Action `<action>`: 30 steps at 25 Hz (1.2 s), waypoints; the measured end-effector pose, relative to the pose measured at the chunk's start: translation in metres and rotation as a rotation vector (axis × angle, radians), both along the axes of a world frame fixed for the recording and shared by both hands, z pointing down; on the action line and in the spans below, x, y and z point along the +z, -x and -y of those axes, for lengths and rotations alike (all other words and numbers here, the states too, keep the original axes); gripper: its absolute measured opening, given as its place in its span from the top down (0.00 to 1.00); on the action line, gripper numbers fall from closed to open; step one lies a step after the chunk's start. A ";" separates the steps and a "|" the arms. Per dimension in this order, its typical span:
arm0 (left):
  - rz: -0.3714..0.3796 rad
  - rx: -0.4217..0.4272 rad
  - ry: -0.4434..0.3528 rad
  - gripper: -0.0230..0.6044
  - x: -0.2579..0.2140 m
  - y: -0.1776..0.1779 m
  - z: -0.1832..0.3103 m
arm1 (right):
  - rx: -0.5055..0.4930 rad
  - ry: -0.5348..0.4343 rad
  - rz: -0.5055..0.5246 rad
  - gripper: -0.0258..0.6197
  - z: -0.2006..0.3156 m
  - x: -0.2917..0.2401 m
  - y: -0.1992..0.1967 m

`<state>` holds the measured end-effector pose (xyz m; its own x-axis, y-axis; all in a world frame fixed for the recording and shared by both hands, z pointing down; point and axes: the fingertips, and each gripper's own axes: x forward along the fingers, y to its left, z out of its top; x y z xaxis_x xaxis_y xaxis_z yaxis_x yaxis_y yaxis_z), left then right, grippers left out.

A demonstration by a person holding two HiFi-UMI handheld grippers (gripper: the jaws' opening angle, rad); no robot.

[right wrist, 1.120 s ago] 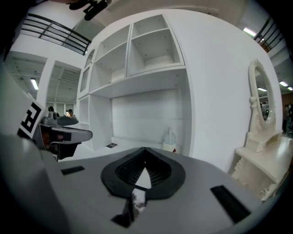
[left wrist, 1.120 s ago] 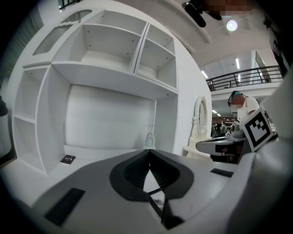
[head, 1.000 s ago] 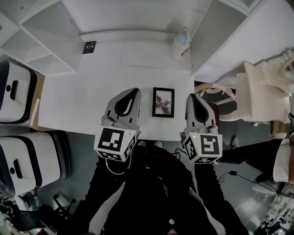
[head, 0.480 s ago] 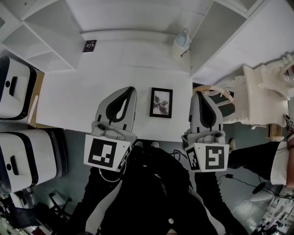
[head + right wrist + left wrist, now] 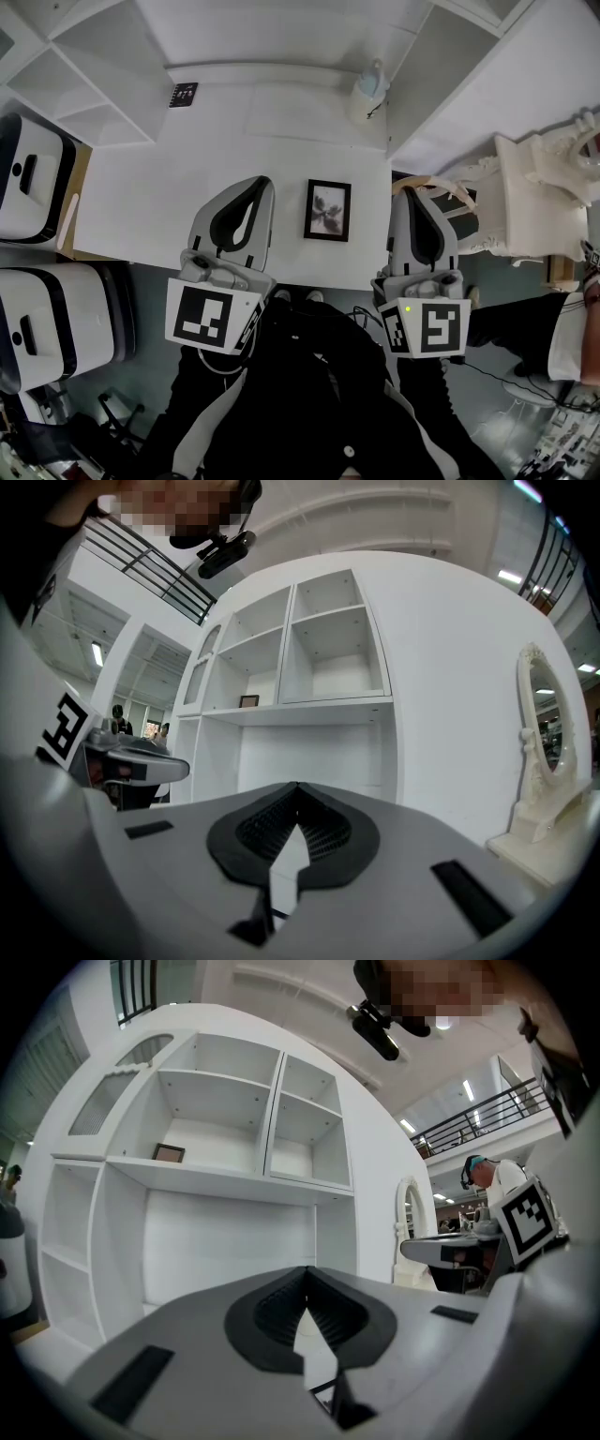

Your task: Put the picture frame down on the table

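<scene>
The picture frame [image 5: 327, 211], black-edged with a grey print, lies flat on the white table [image 5: 159, 197] close to its near edge. My left gripper [image 5: 261, 181] is just left of it, shut and empty, its tip over the table. To the frame's right, my right gripper [image 5: 410, 192] hangs at the table's right edge, also shut with nothing in it. Neither touches the frame. In the left gripper view the left gripper [image 5: 307, 1269] has its jaws meeting at the tip; the right gripper [image 5: 296, 786] shows the same in its own view.
A white bottle [image 5: 370, 89] and a small black card [image 5: 184, 95] sit at the table's back, under white shelving. A small frame [image 5: 169, 1153] stands on a shelf. Two suitcases [image 5: 37, 187] are on the left and an ornate white mirror stand [image 5: 534, 197] on the right.
Both grippers have drawn back toward the person, the left drifting left and the right drifting right. The frame stays flat on the table.
</scene>
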<state>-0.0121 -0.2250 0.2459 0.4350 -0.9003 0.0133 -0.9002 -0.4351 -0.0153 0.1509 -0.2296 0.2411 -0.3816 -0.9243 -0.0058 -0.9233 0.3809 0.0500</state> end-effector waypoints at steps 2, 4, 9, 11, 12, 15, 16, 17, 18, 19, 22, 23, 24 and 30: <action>-0.001 0.004 0.003 0.96 0.000 -0.002 0.000 | -0.004 0.003 0.000 0.96 -0.001 0.001 -0.001; -0.001 0.005 0.006 0.96 0.001 -0.003 -0.001 | -0.009 0.008 -0.004 0.96 -0.002 0.001 -0.001; -0.002 0.010 0.010 0.96 0.002 -0.007 0.000 | -0.016 0.015 -0.006 0.96 -0.001 0.003 0.001; -0.001 0.012 0.013 0.96 0.004 -0.006 0.000 | -0.022 0.016 -0.011 0.96 -0.001 0.004 0.003; -0.002 0.012 0.017 0.96 0.006 -0.006 0.000 | -0.026 0.017 -0.014 0.96 -0.001 0.004 0.004; -0.009 0.012 0.027 0.96 0.008 -0.004 0.000 | -0.032 0.026 -0.021 0.96 -0.001 0.007 0.007; -0.010 0.012 0.029 0.96 0.009 -0.004 0.000 | -0.033 0.029 -0.022 0.96 -0.001 0.008 0.007; -0.010 0.012 0.030 0.96 0.010 -0.004 0.000 | -0.033 0.031 -0.024 0.96 -0.001 0.009 0.007; -0.009 0.013 0.031 0.96 0.010 -0.005 0.000 | -0.033 0.033 -0.026 0.96 -0.002 0.010 0.007; -0.009 0.014 0.031 0.96 0.010 -0.005 -0.001 | -0.033 0.034 -0.027 0.96 -0.002 0.011 0.007; -0.008 0.019 0.035 0.96 0.012 -0.006 -0.001 | -0.036 0.039 -0.029 0.96 -0.002 0.013 0.008; -0.008 0.021 0.037 0.96 0.012 -0.006 0.000 | -0.038 0.041 -0.029 0.96 -0.001 0.013 0.008; -0.009 0.023 0.038 0.96 0.012 -0.006 0.000 | -0.039 0.043 -0.029 0.96 -0.001 0.013 0.009; -0.017 0.028 0.048 0.96 0.014 -0.005 0.002 | -0.044 0.056 -0.038 0.96 0.001 0.017 0.012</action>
<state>-0.0075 -0.2274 0.2598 0.4603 -0.8865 0.0482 -0.8878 -0.4598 0.0215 0.1389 -0.2308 0.2578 -0.4210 -0.9050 0.0605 -0.9034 0.4244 0.0617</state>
